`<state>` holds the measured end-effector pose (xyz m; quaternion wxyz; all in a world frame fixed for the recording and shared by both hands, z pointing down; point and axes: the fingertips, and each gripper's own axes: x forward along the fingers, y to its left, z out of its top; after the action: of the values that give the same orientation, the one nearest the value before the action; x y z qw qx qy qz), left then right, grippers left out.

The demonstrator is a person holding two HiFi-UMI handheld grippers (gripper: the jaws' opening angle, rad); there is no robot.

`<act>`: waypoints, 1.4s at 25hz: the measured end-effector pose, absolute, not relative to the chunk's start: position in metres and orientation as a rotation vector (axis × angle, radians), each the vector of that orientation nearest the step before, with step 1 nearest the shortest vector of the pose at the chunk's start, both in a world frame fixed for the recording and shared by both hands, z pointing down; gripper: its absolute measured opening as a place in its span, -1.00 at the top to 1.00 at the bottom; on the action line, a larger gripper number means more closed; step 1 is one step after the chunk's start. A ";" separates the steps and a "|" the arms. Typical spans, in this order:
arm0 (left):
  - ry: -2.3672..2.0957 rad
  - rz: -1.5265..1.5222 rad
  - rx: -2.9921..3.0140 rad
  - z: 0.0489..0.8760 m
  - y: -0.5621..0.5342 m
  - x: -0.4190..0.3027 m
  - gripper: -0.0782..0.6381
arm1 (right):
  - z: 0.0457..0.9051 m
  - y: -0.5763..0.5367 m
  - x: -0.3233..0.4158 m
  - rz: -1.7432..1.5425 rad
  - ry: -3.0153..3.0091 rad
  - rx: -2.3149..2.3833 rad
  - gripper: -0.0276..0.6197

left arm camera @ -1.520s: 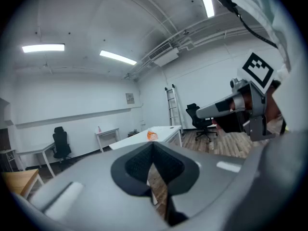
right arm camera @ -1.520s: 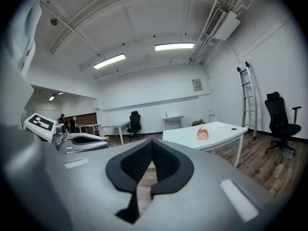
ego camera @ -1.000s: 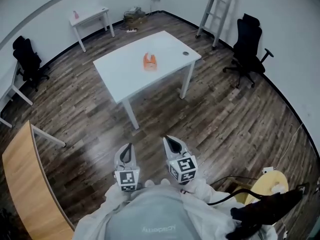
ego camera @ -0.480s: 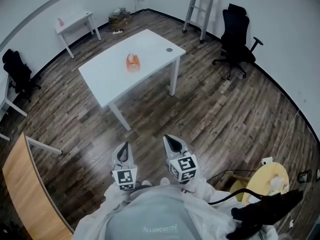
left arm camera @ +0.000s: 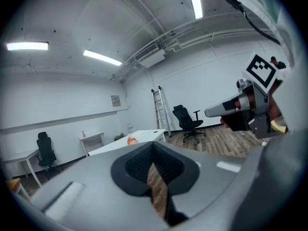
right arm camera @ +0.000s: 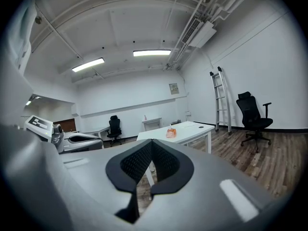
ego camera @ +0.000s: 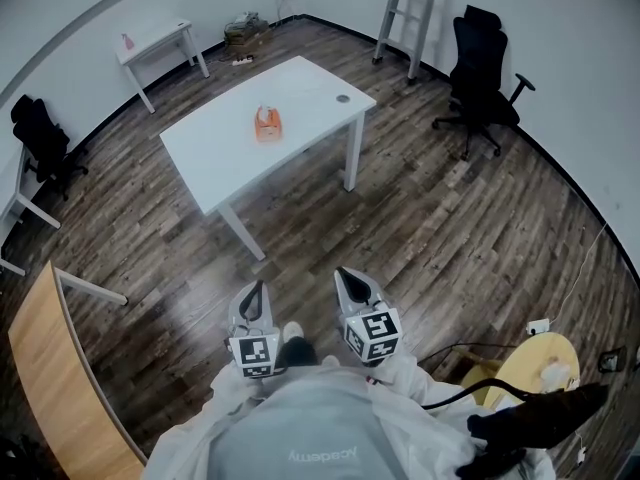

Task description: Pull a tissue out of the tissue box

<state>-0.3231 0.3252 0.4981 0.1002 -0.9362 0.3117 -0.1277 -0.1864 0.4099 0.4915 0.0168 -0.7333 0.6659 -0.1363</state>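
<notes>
The orange tissue box (ego camera: 268, 123) stands on the white table (ego camera: 220, 153), far ahead across the wooden floor. It shows small and distant in the left gripper view (left arm camera: 131, 140) and in the right gripper view (right arm camera: 171, 132). My left gripper (ego camera: 253, 296) and right gripper (ego camera: 347, 280) are held side by side close to the person's body, pointing toward the table and well short of it. The left gripper (left arm camera: 153, 146) is shut with its jaw tips together and nothing between them. The right gripper (right arm camera: 151, 142) is shut and empty as well.
A ladder (ego camera: 410, 8) and a black office chair (ego camera: 482, 68) stand beyond the table on the right. A small white side table (ego camera: 160, 40) and another chair (ego camera: 40, 133) are at the left. A wooden desk (ego camera: 50, 368) lies near left, a round yellow stool (ego camera: 545, 368) near right.
The person has stepped over the floor, so the table sits a little further left in the head view. A dark shoe now shows between the grippers. Both stay shut.
</notes>
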 end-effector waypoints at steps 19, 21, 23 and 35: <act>0.855 -0.386 -2.814 0.514 0.247 -0.271 0.78 | 0.509 0.343 -0.140 -0.485 2.015 -2.356 0.91; 0.856 -0.391 -2.814 0.513 0.232 -0.267 0.78 | 0.507 0.329 -0.137 -0.485 2.018 -2.357 0.91; 0.855 -0.390 -2.819 0.511 0.217 -0.263 0.78 | 0.504 0.315 -0.135 -0.487 2.020 -2.361 0.91; 0.874 -0.381 -2.856 0.508 0.139 -0.254 0.78 | 0.497 0.239 -0.126 -0.509 2.043 -2.393 0.91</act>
<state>-0.2539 0.1387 0.5084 0.0654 -0.9466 0.2895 -0.1261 -0.1260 0.2387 0.4969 -0.0229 -0.7507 0.6406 -0.1598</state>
